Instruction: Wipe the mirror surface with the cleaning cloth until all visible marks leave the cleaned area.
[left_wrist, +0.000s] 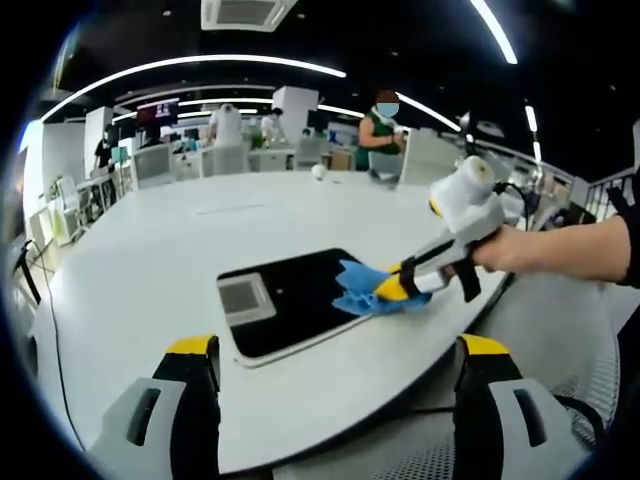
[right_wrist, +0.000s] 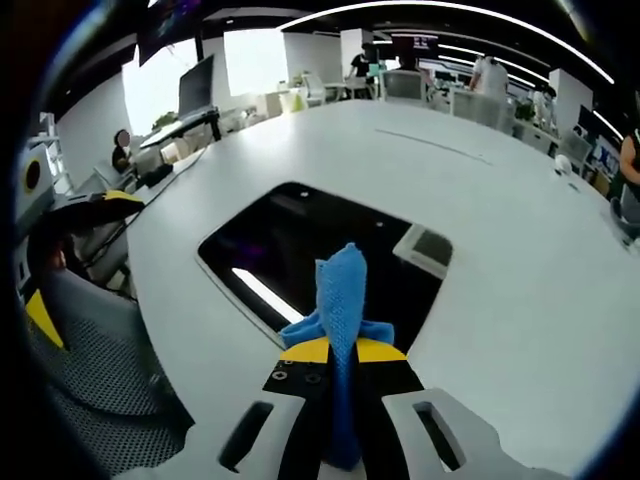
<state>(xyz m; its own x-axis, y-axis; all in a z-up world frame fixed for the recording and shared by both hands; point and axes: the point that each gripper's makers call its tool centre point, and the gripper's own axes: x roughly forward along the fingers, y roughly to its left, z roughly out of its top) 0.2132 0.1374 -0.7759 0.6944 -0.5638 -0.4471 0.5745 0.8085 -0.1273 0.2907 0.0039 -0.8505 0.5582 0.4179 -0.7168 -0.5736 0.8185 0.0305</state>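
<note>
The hand-held gripper (right_wrist: 342, 352) pinches the blue cloth (right_wrist: 342, 300) over the mirror (right_wrist: 320, 250).

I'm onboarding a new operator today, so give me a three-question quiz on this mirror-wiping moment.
1. True or false: the right gripper is shut on the blue cloth.
2. The cloth touches the mirror at: A) its middle, B) its edge nearest the right gripper, C) nowhere.
3. Fill in: the left gripper hangs open over the white ____, holding nothing.

Key: 1 true; 2 B; 3 table.
</note>
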